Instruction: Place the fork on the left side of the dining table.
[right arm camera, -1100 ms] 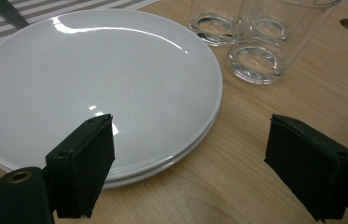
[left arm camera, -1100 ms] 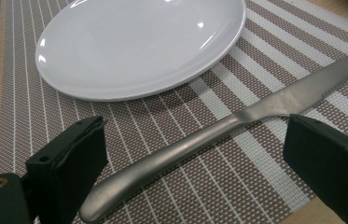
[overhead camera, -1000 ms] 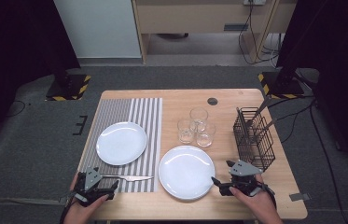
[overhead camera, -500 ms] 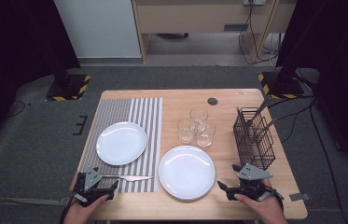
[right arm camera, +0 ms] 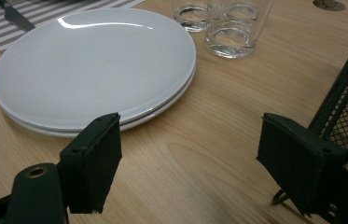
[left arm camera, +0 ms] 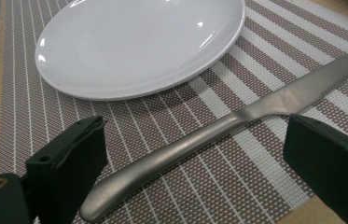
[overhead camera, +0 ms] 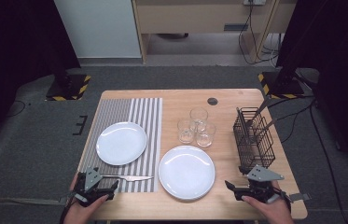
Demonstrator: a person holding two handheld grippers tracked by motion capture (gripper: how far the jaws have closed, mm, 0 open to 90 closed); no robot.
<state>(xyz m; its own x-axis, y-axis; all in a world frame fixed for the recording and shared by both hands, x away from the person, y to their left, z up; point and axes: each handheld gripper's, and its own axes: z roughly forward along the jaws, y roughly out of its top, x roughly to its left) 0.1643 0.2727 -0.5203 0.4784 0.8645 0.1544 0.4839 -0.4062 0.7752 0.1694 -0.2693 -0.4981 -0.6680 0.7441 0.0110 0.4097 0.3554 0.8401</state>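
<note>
A: Nearest first. Left gripper (overhead camera: 98,187) at the table's near edge, jaws spread, one each side of the knife (left arm camera: 199,140), neither pad on it. The knife lies flat on the striped placemat (left arm camera: 265,177), handle toward the gripper; its blade tip is cut off by the frame in the left gripper view.

B: And the right gripper (overhead camera: 237,187)?

A: Spread too, though the jaws have just been closing a little; bare table (right arm camera: 209,154) between them, nothing pinched. It sits beside the black wire basket (overhead camera: 254,140).

B: Counts?

A: One knife. In the high view two places with white plates: one plate on the placemat (overhead camera: 121,143), and a second spot on bare wood. The right gripper view shows that second spot is a stack of two plates (right arm camera: 92,65). Three clear glasses (overhead camera: 196,126) clustered behind it; their rims are cropped in the right gripper view.

B: What's in the basket?

A: Handles poke out the top; too small to count or name.

B: Any writing?

A: None legible. Farther off, a dark round disc (overhead camera: 212,101) near the table's far edge; can't tell what it is.
</note>
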